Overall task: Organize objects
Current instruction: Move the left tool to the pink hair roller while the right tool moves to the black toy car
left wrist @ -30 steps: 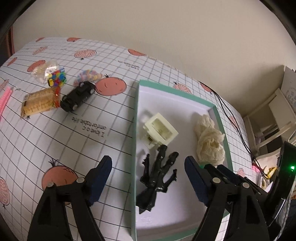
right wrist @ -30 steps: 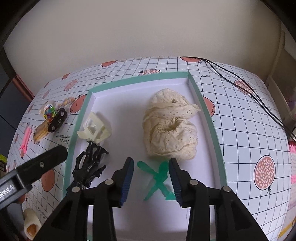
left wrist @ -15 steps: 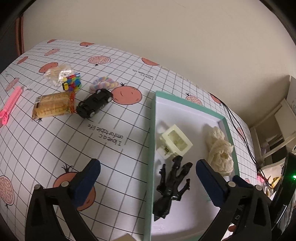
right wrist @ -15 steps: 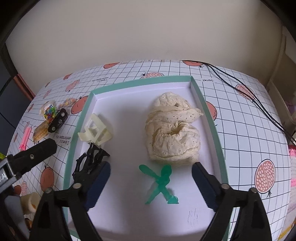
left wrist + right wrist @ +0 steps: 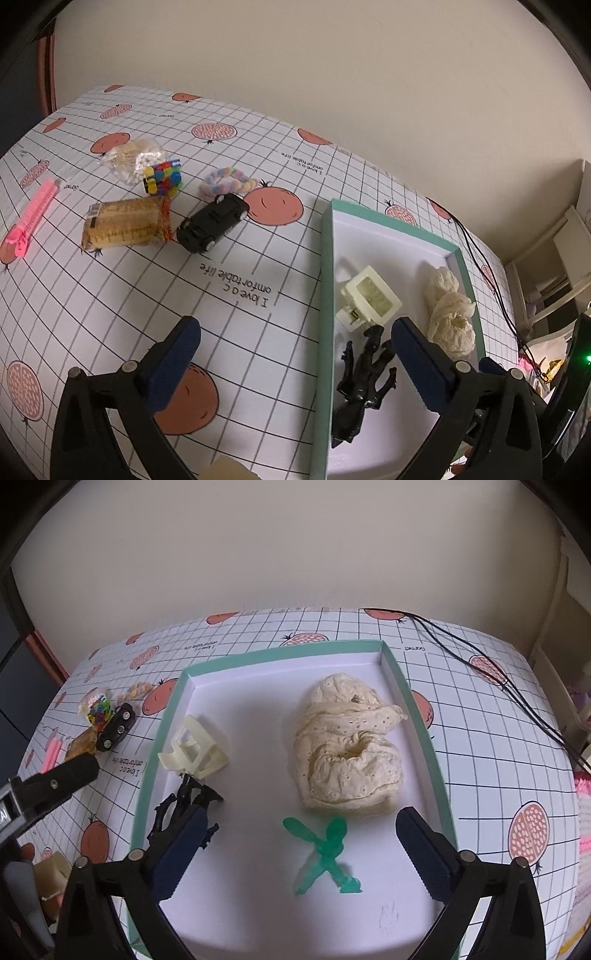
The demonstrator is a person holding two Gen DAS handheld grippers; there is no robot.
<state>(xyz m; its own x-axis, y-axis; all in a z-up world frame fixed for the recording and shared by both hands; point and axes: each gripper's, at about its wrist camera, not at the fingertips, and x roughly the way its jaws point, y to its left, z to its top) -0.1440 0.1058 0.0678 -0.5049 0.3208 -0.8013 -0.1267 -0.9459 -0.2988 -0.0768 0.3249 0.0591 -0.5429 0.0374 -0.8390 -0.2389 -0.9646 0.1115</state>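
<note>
Hovering wide open and empty over the tray [image 5: 417,716], the right gripper [image 5: 295,853] has the green clip [image 5: 325,853] lying below between its fingers; left gripper [image 5: 295,363] also spread, holding nothing; toy car [image 5: 212,222] and snack pack [image 5: 123,223] wait outside on the tablecloth [image 5: 240,288]; risk: reaching left could snag the black claw clip [image 5: 364,380] or tray rim.
</note>
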